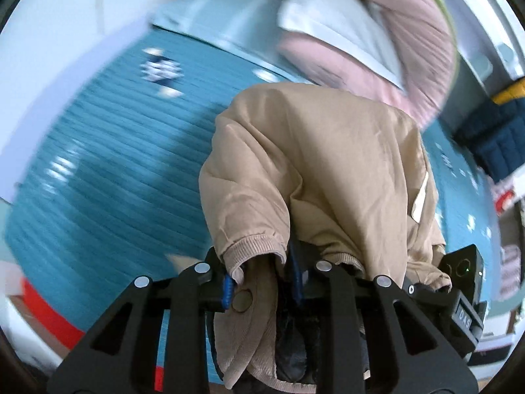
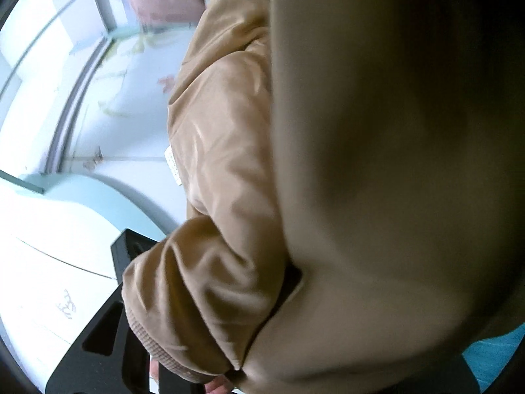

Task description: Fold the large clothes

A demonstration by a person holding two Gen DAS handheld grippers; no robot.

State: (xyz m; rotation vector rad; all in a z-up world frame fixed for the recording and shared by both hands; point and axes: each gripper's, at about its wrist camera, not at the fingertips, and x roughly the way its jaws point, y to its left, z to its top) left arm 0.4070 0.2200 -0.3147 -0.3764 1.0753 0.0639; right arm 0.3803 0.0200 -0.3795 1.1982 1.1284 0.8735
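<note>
A tan padded jacket with ribbed knit cuffs and hem [image 1: 315, 170] was seen lifted clear of a teal striped bedspread [image 1: 108, 170], bunched rather than spread flat. In the left wrist view the garment hung from 12 o'clock down to 6 o'clock across the left gripper [image 1: 262, 282], whose blue-padded fingers [image 1: 227, 290] were closed on the ribbed edge of the jacket beside a round snap button [image 1: 241, 300]. In the right wrist view the same jacket [image 2: 216, 151] filled the frame from 12 o'clock to 5 o'clock, its near folds blurred and dark; the right gripper was covered by a ribbed cuff [image 2: 170, 344] towards 7 o'clock, so that only part of its black frame [image 2: 98, 335] showed, and whether its fingers were apart or together could not be told. A pink quilted garment with a white lining [image 1: 354, 32] lay at 1 o'clock in the left wrist view, apart from the jacket. No flat fold was visible; the task was judged to be at an early stage, with spreading, sleeve folding and the final fold all still to be done.
</note>
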